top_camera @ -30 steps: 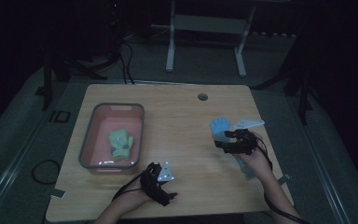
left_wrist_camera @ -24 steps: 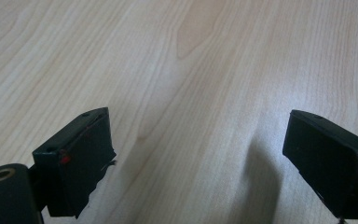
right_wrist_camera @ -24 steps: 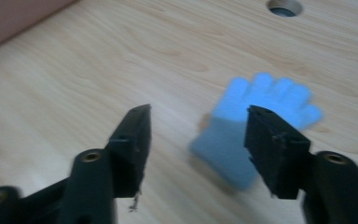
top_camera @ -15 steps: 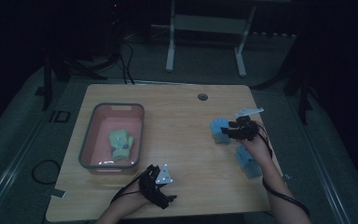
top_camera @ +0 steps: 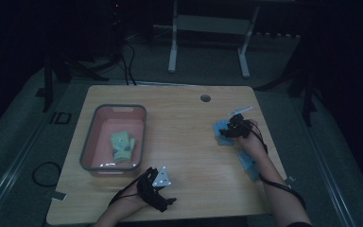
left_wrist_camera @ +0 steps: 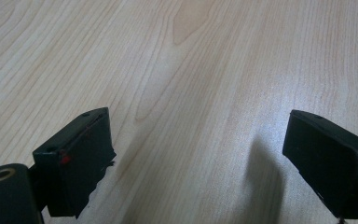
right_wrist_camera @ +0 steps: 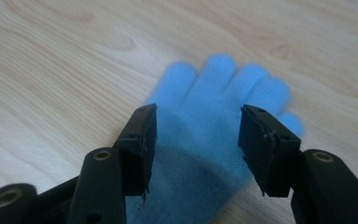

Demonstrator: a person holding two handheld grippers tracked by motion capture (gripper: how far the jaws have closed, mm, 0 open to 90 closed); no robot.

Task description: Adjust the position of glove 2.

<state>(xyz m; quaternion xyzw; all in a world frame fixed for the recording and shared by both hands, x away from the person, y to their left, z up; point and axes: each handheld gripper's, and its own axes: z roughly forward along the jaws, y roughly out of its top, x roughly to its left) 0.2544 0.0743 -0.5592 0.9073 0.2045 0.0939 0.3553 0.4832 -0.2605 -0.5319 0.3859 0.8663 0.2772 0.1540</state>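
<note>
A fuzzy blue glove [right_wrist_camera: 216, 123] lies flat on the pale wood-grain surface [top_camera: 184, 127], fingers spread away from the right tongs [right_wrist_camera: 196, 140]. Their black jaws stand half apart over the glove's palm, one on each side, and have just been opening a little; whether the pads touch the fabric I cannot tell. From the high view those tongs [top_camera: 229, 131] sit near the surface's right edge, and a second blue glove [top_camera: 248, 165] lies beside the person's forearm. The left tongs [top_camera: 159, 191] rest close to the near edge, with bare wood stretching between the two hands. Their own view shows the left jaws wide apart over smooth, bare grain. On the left, a rounded pinkish tub [top_camera: 99, 142] holds a green glove [top_camera: 122, 145].
</note>
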